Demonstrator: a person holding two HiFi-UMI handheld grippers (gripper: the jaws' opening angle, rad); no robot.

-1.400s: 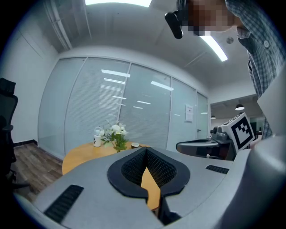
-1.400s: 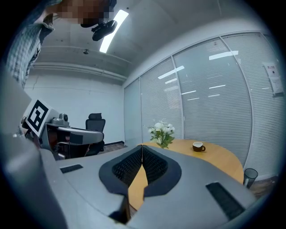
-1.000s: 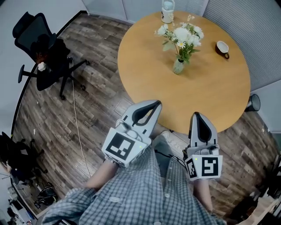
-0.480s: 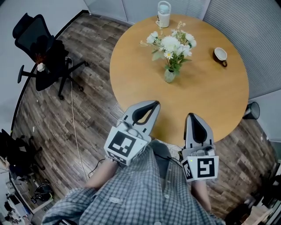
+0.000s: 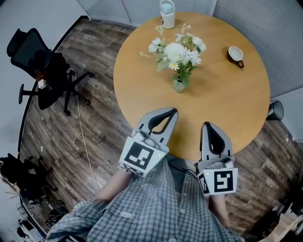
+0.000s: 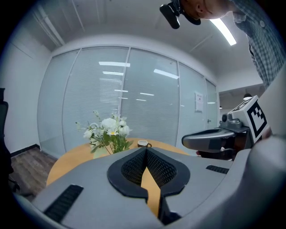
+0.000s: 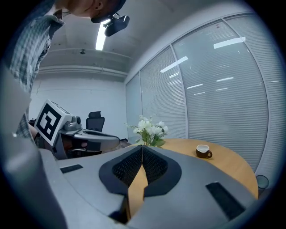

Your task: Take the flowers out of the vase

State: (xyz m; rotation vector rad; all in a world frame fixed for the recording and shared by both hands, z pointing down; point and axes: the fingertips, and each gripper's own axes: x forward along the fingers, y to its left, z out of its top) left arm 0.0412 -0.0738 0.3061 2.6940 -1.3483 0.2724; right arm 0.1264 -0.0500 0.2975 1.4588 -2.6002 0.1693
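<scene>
You hold both grippers side by side over the near edge of the round wooden table (image 5: 232,99), both pointing across it. Your left gripper (image 5: 171,112) has its jaws pressed together with nothing between them; its own view shows the ribbed pads meeting at the tip (image 6: 145,150). Your right gripper (image 5: 209,125) is the same, with its jaws closed on each other and empty (image 7: 142,147).

The flowers (image 5: 177,47), a bunch of white blooms with green leaves, stand upright in a small glass vase (image 5: 178,85) on the table, ahead of both grippers and well apart from them. From your left gripper they show just left of the jaw tip (image 6: 108,129); from your right gripper they sit right above the tip (image 7: 149,129).

A brown cup (image 5: 235,53) with a white inside stands to the right of the vase, near the table's far right edge. A white canister (image 5: 166,8) stands at the far edge behind the flowers. A black office chair (image 5: 38,61) sits on the wood floor to your left, beside a thin cable (image 5: 83,137).
</scene>
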